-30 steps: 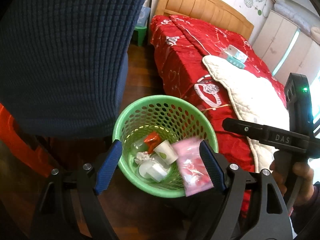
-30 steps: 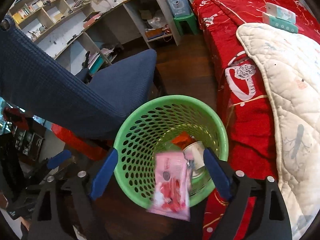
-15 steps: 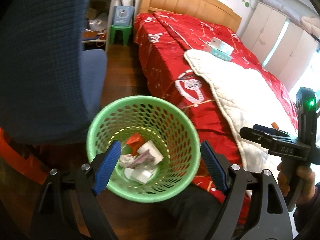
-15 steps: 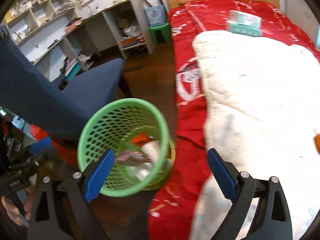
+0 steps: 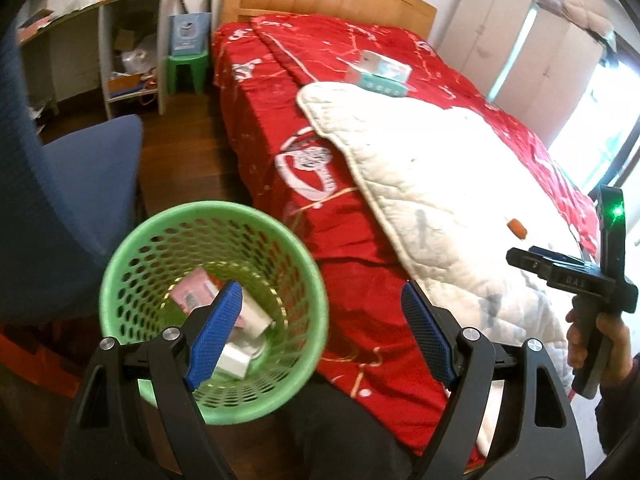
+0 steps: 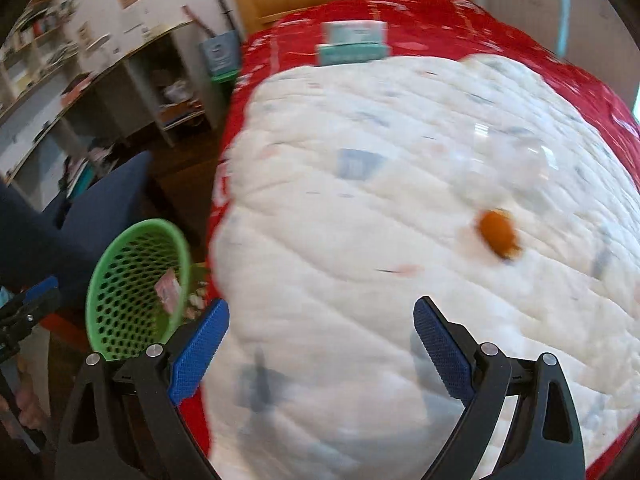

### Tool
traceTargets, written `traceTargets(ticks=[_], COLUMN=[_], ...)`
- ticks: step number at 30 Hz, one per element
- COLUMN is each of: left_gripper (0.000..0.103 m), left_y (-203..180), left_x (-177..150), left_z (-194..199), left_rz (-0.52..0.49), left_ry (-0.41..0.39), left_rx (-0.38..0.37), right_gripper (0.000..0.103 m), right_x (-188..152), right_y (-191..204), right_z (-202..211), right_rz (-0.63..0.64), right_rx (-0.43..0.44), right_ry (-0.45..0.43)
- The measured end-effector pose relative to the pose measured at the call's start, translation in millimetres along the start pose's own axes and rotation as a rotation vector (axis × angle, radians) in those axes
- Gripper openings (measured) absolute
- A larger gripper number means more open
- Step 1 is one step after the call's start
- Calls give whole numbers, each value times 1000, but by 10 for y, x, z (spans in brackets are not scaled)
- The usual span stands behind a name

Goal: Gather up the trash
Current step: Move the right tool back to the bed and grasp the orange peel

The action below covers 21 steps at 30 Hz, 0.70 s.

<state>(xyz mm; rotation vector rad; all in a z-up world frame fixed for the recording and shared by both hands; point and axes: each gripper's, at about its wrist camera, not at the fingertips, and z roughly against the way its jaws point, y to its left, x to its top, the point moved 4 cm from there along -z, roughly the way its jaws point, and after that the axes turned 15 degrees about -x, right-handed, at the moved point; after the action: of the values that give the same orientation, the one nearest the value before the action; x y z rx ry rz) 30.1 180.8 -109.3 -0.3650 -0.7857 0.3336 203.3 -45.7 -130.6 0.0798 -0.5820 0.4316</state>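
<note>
My left gripper (image 5: 320,328) gapes wide and empty above the green basket (image 5: 120,276), where the pink packet (image 5: 192,292) lies just beyond its left finger. My right gripper (image 6: 320,340), also wide with nothing between its fingers, hangs over the white quilt (image 6: 360,200); an orange scrap (image 6: 498,234) lies ahead, to its right.

The left tool (image 5: 320,334) is held angled downward, jaws spread wide, nothing gripped. The right tool (image 6: 320,344) is likewise tilted down, wide apart and empty, gripped by a hand (image 5: 600,340).
</note>
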Motion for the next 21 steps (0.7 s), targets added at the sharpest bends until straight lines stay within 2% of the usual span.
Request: traceTargets(ticks=[9,12,15,21], left_gripper=[81,81,81,81], left_y=[-358,-447,-532,-646], left_x=[117,138,170,264], left_z=[-256,-337,-416,-561], left_rz=[-48,-61,-72,-86], left_ry=[26,36,43,54], left_rx=[-42,-51,-60,-74], right_gripper=[90,89,82,75], right_x=[12,40,48,94], right_y=[-783,-951,-1063,-1157], right_z=[-60,-107,-189,-374], right_rz=[-102,-127,-142,-189], right_rx=[-68,-63,-49,2], right_ry=[5,11,28,54])
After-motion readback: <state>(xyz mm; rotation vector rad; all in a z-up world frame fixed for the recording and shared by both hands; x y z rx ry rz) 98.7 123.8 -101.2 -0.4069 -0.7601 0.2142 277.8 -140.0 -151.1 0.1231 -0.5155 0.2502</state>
